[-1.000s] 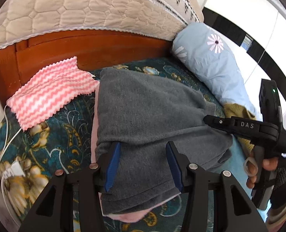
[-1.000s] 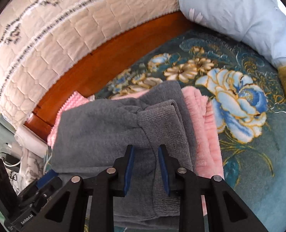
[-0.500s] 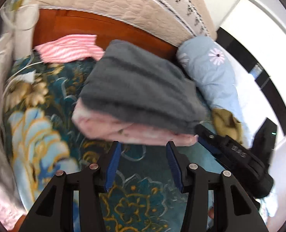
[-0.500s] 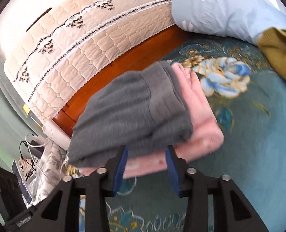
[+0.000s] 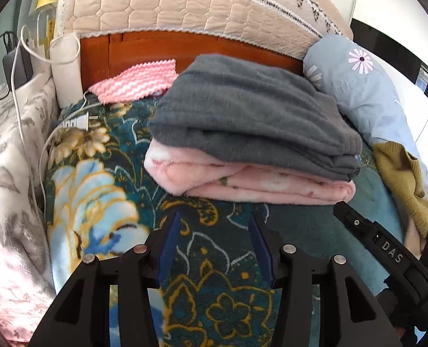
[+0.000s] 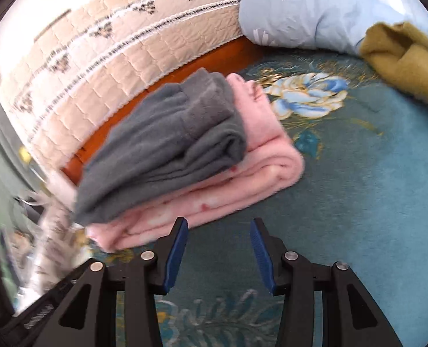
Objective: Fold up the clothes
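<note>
A folded grey garment (image 5: 248, 115) (image 6: 167, 144) lies on top of a folded pink fleece garment (image 5: 242, 182) (image 6: 237, 179), stacked on the teal floral blanket (image 5: 98, 202) (image 6: 358, 202). My left gripper (image 5: 215, 228) stands open a little in front of the stack, nothing between its blue pads. My right gripper (image 6: 218, 232) is open too, just short of the pink garment's near edge, with only blanket between its fingers. The right gripper's black body (image 5: 387, 254) shows at the lower right of the left wrist view.
An olive-yellow garment (image 5: 401, 173) (image 6: 404, 55) lies crumpled beside a light blue flowered pillow (image 5: 358, 86) (image 6: 300, 14). A pink zigzag cloth (image 5: 135, 81) lies by the wooden headboard (image 5: 144, 49). A white cable with plug (image 5: 78, 121) and a grey-leaf pillow (image 5: 5, 159) lie at left.
Both grippers have let go of the grey garment and drawn back from the stack. The right jaws have widened. The stack stays where it lay.
</note>
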Action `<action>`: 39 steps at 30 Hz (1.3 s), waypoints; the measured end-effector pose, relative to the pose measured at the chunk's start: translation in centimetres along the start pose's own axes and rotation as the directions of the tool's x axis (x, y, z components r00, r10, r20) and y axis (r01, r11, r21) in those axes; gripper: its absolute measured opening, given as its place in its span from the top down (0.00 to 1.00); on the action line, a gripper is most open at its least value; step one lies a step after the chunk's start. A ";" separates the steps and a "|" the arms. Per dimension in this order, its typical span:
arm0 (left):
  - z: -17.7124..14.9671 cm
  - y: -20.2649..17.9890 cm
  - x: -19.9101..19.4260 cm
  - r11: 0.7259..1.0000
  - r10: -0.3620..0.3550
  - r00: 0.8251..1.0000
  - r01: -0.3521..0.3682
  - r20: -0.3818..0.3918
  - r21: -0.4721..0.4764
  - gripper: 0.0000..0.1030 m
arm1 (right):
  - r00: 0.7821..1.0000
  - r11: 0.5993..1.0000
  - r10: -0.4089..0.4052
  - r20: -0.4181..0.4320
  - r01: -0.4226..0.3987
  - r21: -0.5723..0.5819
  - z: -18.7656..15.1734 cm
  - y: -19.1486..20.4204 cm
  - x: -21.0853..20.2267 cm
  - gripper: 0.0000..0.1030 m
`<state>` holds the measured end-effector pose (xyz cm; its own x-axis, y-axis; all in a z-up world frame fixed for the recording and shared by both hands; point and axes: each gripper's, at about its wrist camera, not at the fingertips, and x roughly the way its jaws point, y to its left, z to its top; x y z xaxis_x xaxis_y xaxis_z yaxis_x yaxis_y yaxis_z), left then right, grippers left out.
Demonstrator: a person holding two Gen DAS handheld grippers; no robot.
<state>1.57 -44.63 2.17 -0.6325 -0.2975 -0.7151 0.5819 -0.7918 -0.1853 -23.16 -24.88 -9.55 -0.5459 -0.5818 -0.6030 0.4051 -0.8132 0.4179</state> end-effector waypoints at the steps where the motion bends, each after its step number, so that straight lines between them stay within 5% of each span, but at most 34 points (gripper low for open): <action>1: 0.0 0.1 0.0 1.000 -0.001 1.000 0.001 -0.004 -0.001 0.51 | 0.999 0.999 -0.030 -0.015 0.030 -0.023 -0.1 0.3 0.3 0.53; 16: -0.4 -0.5 0.7 0.989 0.138 0.989 -0.140 0.053 0.049 0.32 | 0.995 0.960 -0.097 -0.026 0.086 -0.268 -1.7 4.4 0.5 0.43; 25: -0.4 -0.7 1.1 0.980 0.188 0.977 -0.193 0.105 0.045 0.22 | 0.991 0.958 -0.132 -0.027 0.121 -0.260 -1.8 4.4 0.7 0.36; 39: -0.7 -1.5 2.2 0.964 0.251 0.966 -0.256 0.065 0.074 0.21 | 0.984 0.962 -0.177 -0.032 0.166 -0.218 -1.6 3.5 0.9 0.23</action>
<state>-0.28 -43.72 0.38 -0.4977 -0.5209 -0.6936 0.6847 -0.7268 0.0545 -21.09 -28.26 -9.74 -0.5851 -0.4278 -0.6889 0.4586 -0.8752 0.1541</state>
